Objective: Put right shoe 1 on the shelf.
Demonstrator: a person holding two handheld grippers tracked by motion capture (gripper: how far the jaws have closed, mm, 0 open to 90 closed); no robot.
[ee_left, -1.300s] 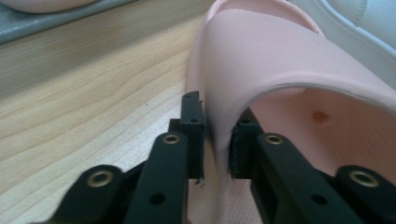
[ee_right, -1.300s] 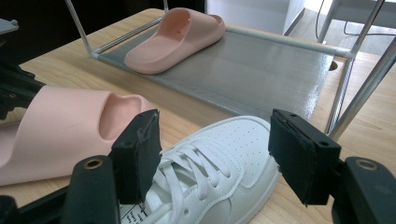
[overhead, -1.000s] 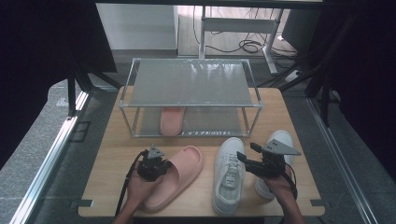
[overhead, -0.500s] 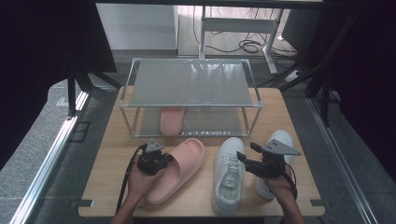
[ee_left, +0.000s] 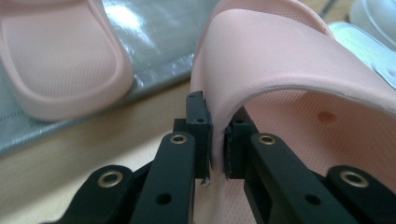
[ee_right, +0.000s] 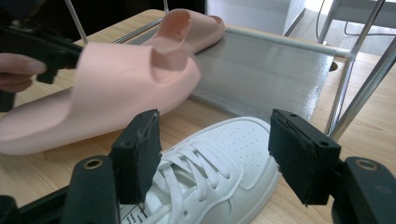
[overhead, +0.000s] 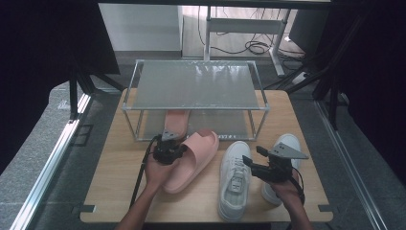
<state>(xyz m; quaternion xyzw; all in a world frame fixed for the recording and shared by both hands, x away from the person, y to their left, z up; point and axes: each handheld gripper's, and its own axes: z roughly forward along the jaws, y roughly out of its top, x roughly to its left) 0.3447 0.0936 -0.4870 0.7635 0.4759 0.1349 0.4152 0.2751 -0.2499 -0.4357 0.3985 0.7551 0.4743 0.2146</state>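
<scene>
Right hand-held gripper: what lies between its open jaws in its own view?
The white sneaker, its laced upper framed by the right hand-held gripper; the jaws stand apart, not touching it.

We take this for a lab or test room fitted out for recording, not a home. A small wooden desk (overhead: 119, 191) stands alone on a grey carpeted floor (overhead: 43, 191), with black curtains (overhead: 43, 43) hanging at nine and three o'clock. At twelve o'clock we see the metal legs of a second desk (overhead: 277, 43) with loose cables (overhead: 249, 47) lying on a pale floor beneath it. An aluminium rail (overhead: 45, 167) runs along the floor at eight o'clock. On the desk sits a metal-framed rack (overhead: 196, 86) with mesh shelves, and shoes set out like props: pink slides (overhead: 191, 160) and white sneakers (overhead: 233, 179).
</scene>
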